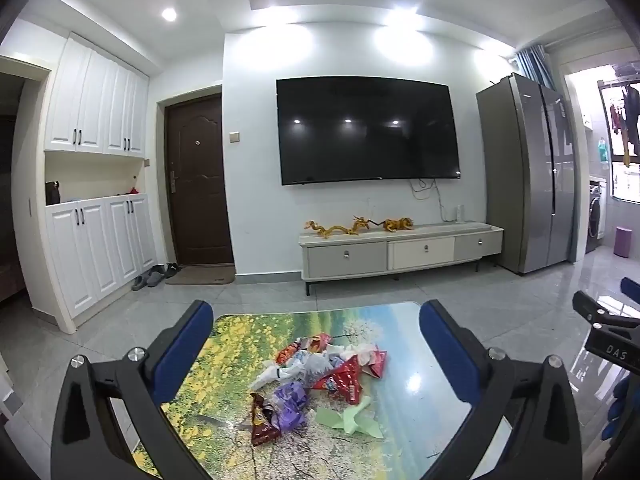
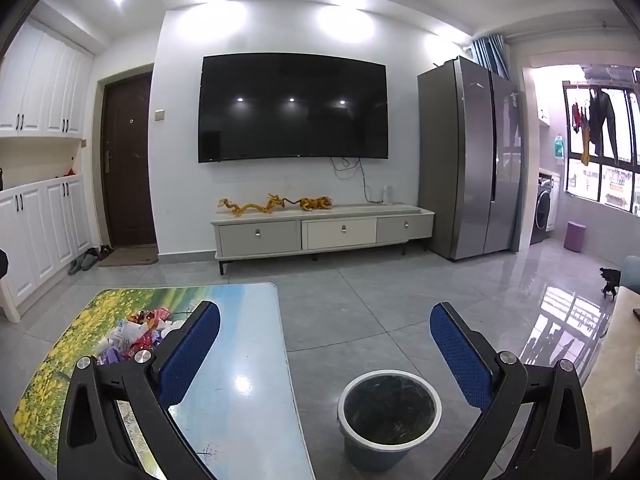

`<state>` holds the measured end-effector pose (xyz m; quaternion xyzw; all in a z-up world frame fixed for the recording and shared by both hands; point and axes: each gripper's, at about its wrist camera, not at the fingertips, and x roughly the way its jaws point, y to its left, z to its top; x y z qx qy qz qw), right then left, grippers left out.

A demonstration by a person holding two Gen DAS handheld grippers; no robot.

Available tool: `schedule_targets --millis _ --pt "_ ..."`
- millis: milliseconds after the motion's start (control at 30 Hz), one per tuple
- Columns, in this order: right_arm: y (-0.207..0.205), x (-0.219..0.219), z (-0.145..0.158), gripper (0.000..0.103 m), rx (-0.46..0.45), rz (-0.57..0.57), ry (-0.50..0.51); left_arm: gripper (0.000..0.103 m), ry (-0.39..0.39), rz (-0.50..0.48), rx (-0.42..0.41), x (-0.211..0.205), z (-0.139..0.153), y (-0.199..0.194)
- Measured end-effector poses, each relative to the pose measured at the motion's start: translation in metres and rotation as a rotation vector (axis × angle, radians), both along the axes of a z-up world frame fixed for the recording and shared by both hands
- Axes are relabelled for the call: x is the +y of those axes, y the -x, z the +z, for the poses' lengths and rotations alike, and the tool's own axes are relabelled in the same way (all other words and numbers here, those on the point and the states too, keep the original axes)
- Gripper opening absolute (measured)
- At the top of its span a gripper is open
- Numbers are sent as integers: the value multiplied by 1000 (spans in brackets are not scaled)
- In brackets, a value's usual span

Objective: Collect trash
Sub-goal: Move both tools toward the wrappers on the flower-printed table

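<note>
**Plainly, nothing has yet been picked up**

Both tools are held with jaws wide apart and nothing between them. The left hand-held gripper (image 1: 316, 354) is aimed at a heap of wrappers (image 1: 316, 376) lying near the middle of the table (image 1: 420, 392), with a green paper scrap (image 1: 352, 420) just beside it towards the near edge. The right hand-held gripper (image 2: 325, 354) is held over the floor beyond the table's right edge, above a lined bin (image 2: 389, 416).

Light, crumpled scraps could be pushed about or only partly caught, so pieces might be dropped on the way across to the bin. How many pieces are in the heap cannot be told. The table's near edge is cut off, and the bin's contents are hard to make out.
</note>
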<state>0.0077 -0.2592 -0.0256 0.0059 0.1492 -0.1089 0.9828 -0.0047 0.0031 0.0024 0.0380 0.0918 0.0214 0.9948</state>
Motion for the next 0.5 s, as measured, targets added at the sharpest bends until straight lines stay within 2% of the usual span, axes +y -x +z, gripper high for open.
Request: schedule_targets --millis 500 --pt "15 -5 7 103 -40 -45 54 103 30 -13 13 10 1 -3"
